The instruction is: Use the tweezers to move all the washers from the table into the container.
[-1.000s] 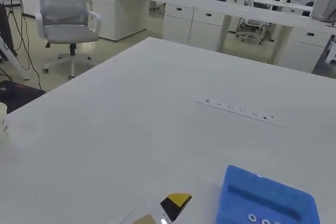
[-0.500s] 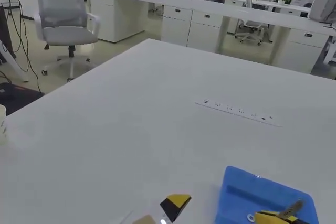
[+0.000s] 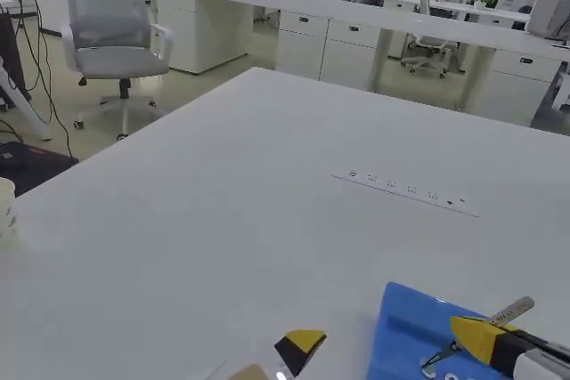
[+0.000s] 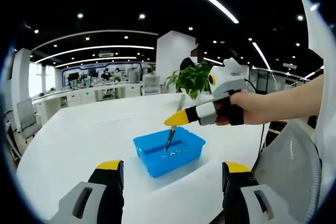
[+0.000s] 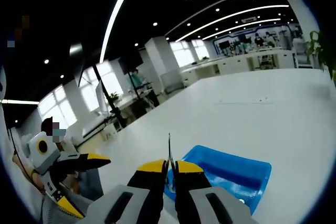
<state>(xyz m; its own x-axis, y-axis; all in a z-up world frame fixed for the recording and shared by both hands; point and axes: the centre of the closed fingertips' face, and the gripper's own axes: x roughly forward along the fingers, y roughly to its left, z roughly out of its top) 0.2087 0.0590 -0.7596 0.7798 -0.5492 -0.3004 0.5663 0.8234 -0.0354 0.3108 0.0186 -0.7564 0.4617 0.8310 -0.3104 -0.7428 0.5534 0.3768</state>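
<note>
The right claw (image 5: 169,167) is pressed together, pinching the tweezers (image 5: 169,149), whose tips point down into the blue container (image 4: 157,164). The container sits at the near right of the white tabletop (image 3: 249,211). Several small pale washers (image 4: 173,155) lie in a row on the container's floor, close to the tweezer tips; whether they touch cannot be told. The left claw (image 4: 173,167) hangs spread and empty, just left of the container. A flush socket strip (image 3: 405,190) lies farther back on the tabletop.
</note>
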